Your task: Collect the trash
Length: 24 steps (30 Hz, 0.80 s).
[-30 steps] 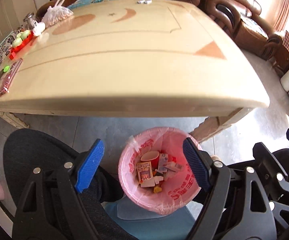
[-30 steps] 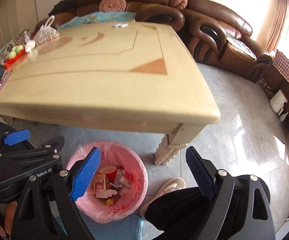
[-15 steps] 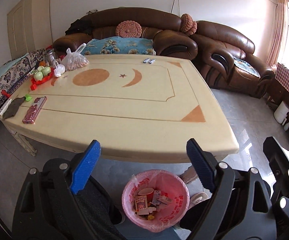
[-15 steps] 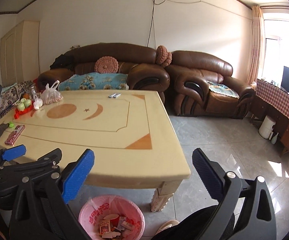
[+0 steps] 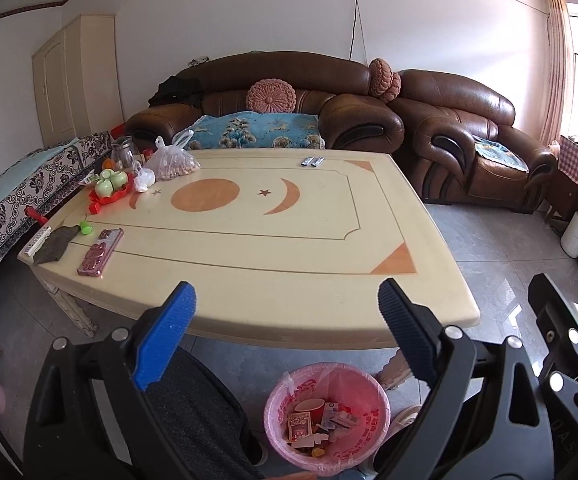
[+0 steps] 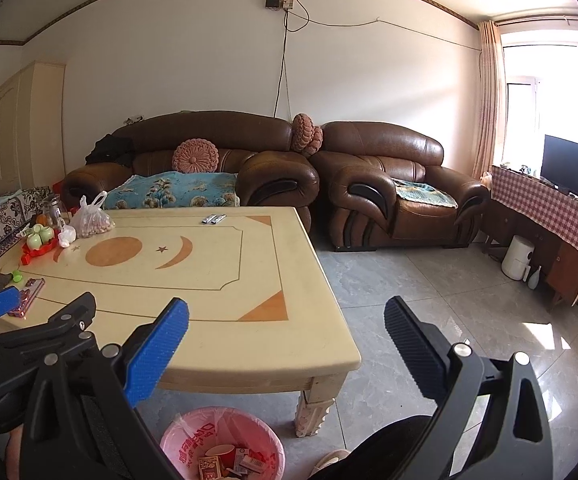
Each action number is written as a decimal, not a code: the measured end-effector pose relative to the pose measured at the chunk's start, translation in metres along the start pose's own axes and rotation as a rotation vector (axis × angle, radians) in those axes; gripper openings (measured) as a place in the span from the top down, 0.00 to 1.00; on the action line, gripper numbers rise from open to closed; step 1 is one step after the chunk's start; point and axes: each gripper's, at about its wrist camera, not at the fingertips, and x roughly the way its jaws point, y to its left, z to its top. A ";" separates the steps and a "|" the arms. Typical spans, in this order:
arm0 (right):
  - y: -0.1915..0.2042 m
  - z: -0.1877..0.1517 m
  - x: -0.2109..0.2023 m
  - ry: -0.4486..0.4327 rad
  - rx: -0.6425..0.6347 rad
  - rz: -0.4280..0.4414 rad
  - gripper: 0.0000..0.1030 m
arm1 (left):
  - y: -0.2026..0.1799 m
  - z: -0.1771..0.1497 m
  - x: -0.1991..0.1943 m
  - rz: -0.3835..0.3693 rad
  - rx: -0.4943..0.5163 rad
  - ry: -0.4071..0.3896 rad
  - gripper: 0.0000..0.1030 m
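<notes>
Below table edge (image 5: pixel 329 332), trash bin (image 5: pixel 327 416) sits beneath empty left tool (image 5: pixel 285 308).

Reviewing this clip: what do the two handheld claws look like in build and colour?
Both look alike. The left claw and right claw have matte black plastic frames with triangular cut-outs and silver bolt heads. Each carries two flat ribbed pads: one bright blue, the other a much darker navy. No cables are visible. In the right wrist view, the left claw shows as a black frame with a blue pad.

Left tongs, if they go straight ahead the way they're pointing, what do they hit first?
Probably the table: the open, empty left tongs aim across its near edge at a bare stretch of top. Depth is hard to judge through the fisheye.
</notes>
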 end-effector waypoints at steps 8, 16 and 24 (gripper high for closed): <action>0.000 -0.001 -0.003 0.005 0.001 -0.006 0.07 | 0.001 0.001 -0.003 0.004 -0.001 0.006 0.12; 0.001 -0.002 -0.003 0.009 0.000 -0.011 0.07 | 0.001 0.001 -0.004 0.001 0.000 0.009 0.12; 0.002 -0.003 -0.003 0.007 -0.006 -0.008 0.07 | 0.004 0.003 -0.003 0.002 -0.002 0.010 0.12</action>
